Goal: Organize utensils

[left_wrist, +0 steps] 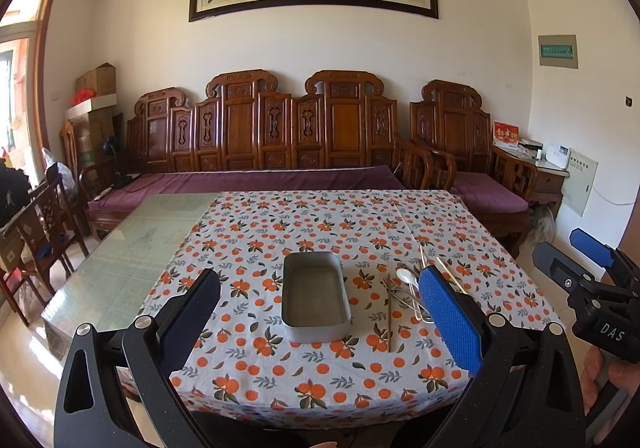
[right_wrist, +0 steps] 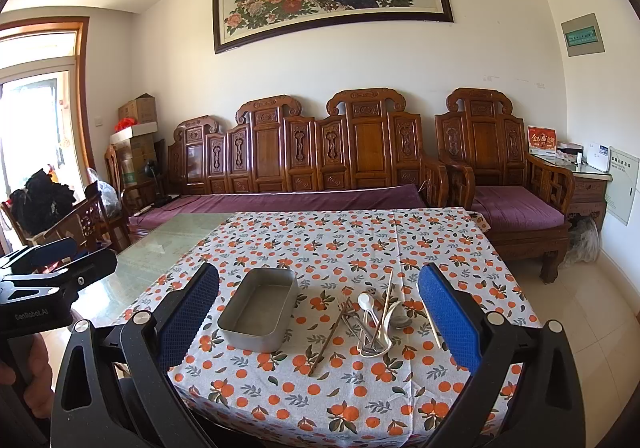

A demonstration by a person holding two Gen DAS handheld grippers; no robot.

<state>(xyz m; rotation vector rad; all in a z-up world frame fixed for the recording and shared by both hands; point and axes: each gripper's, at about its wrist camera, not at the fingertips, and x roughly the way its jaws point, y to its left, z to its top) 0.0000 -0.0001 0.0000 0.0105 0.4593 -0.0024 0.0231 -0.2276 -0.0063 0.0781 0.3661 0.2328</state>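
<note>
On the tablecloth (right_wrist: 360, 244), one metal tray (right_wrist: 260, 310) beside one utensil pile (right_wrist: 372, 322); both hand-held grippers spread.

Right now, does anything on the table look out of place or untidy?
Yes. The utensils lie in a crossed heap on the tablecloth, to the right of the metal tray: a white spoon, chopsticks and metal pieces overlap at different angles. The tray is empty. Nothing looks spilled or broken.
</note>
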